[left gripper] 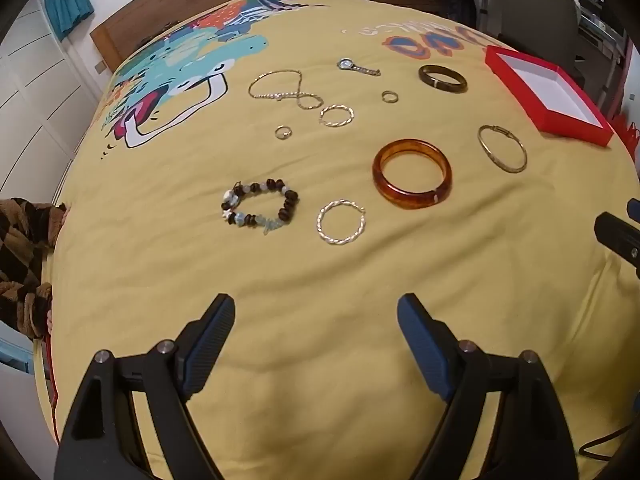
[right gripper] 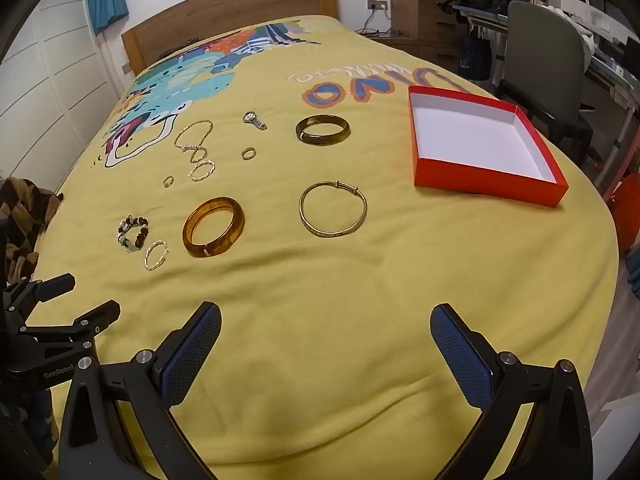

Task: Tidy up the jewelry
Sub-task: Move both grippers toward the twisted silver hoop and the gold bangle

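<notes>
Jewelry lies spread on a yellow bedspread (left gripper: 320, 272). An amber bangle (left gripper: 412, 175) (right gripper: 213, 226), a thin gold bangle (left gripper: 502, 148) (right gripper: 333, 214), a dark bangle (left gripper: 443, 79) (right gripper: 323, 130), a beaded bracelet (left gripper: 260, 207) (right gripper: 133, 232), twisted hoops (left gripper: 341, 222) (right gripper: 156, 255), small rings (left gripper: 389, 96) (right gripper: 248, 153), a chain necklace (left gripper: 280, 88) (right gripper: 194, 138) and a watch (left gripper: 356, 66) (right gripper: 255, 120) are in view. A red box (left gripper: 548, 94) (right gripper: 484, 146) with a white inside sits at the right, nothing in it. My left gripper (left gripper: 316, 308) and right gripper (right gripper: 326, 316) hover open near the front edge, both holding nothing.
A wooden headboard (right gripper: 228, 8) closes the far end. An office chair (right gripper: 548, 64) and a cluttered desk stand at the right, beyond the box. A brown checked blanket (left gripper: 24, 264) hangs at the bed's left side. White cupboards line the left wall.
</notes>
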`<state>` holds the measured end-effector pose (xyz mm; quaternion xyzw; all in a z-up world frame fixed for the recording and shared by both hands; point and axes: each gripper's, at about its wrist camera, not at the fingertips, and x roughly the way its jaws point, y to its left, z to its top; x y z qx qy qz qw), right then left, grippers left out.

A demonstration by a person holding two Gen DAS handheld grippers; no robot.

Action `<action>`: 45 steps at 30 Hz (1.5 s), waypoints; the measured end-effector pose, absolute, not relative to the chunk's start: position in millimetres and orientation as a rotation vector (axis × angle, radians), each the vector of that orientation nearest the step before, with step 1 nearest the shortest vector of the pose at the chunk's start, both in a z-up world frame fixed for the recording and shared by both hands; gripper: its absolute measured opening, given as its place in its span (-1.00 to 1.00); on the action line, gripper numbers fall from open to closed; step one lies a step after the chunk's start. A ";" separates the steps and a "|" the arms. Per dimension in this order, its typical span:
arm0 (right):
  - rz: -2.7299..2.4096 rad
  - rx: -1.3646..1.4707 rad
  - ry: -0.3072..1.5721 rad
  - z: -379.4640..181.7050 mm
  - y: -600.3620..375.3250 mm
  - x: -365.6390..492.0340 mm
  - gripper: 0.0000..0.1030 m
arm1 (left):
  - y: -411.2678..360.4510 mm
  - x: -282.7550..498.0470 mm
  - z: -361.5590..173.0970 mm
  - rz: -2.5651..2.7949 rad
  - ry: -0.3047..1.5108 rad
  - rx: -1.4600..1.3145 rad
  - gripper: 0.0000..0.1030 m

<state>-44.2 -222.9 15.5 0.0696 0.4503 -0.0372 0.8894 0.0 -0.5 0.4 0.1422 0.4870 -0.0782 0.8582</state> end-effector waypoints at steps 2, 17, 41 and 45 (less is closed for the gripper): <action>-0.079 0.144 0.935 15.3 -223.4 -44.2 0.99 | -0.8 -0.3 0.9 -0.173 1.019 0.305 0.60; -0.055 0.177 0.944 12.0 -225.9 -43.2 0.99 | -5.8 3.0 -4.5 -0.185 1.088 0.303 0.60; 0.033 0.206 0.984 -7.0 -231.9 -27.3 0.77 | 16.6 30.0 -12.1 -0.159 1.146 0.163 0.57; 0.048 0.208 0.985 -11.6 -238.6 -15.6 0.72 | 16.1 40.5 -16.8 -0.155 1.167 0.127 0.57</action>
